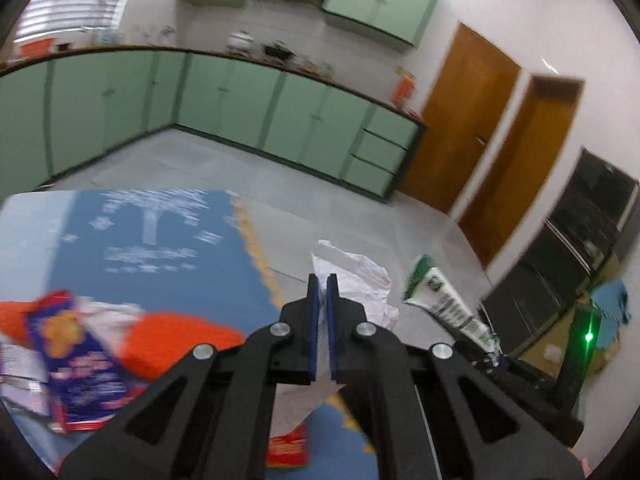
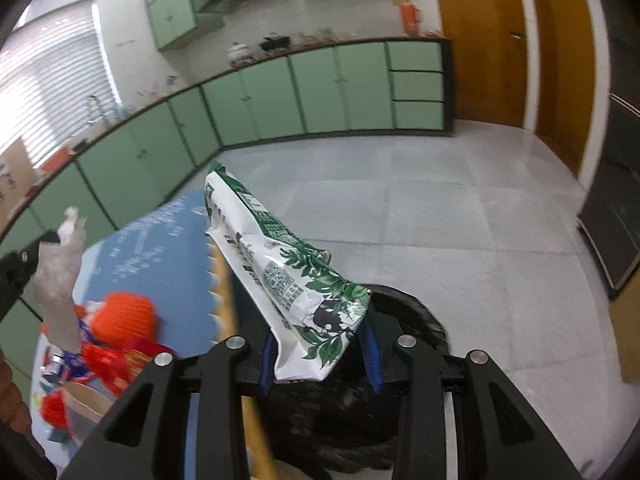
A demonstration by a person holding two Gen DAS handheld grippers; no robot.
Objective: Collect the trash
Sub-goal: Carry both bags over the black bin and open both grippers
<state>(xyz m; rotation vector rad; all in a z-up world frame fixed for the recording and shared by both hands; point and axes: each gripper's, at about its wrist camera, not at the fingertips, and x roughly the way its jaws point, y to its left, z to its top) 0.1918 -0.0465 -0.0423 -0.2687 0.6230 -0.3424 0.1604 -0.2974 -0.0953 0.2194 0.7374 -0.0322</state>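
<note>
Left wrist view first: the left gripper [image 1: 323,280] has its blue pads drawn nearly together, and a crumpled white paper [image 1: 356,276] is pinched between them, its wrinkled bulk spilling out past the tips and to their right, with a flap hanging below the jaws. Under it lies a blue mat [image 1: 160,240] with white print and a scalloped yellow edge. Lower left on that mat sits a blurred pile: a blue snack wrapper [image 1: 76,360] with red trim, lying against something bright orange [image 1: 176,344]. A red wrapper [image 1: 288,450] peeks out beneath the gripper body. Off to the right, the green-and-white packet [image 1: 444,300] hangs in the air, tilted, held by the other tool. Green cabinets [image 1: 240,104] and a wooden door [image 1: 464,120] line the back, all of it smeared by motion.

Over to the right wrist view: the right gripper [image 2: 320,356] is clamped on that green-and-white packet [image 2: 280,264], leaf-printed, with a QR code on its side. The pads grip its lower end, and the packet runs up and away to the left, beyond the fingertips. Directly below the jaws is a black trash bag [image 2: 360,420], its dark mouth on the grey tiled floor [image 2: 460,220]. At far left, the left gripper [image 2: 48,240] carries the crumpled white paper [image 2: 60,280] above the orange item [image 2: 124,316] and wrappers on the blue mat [image 2: 168,256].
</note>
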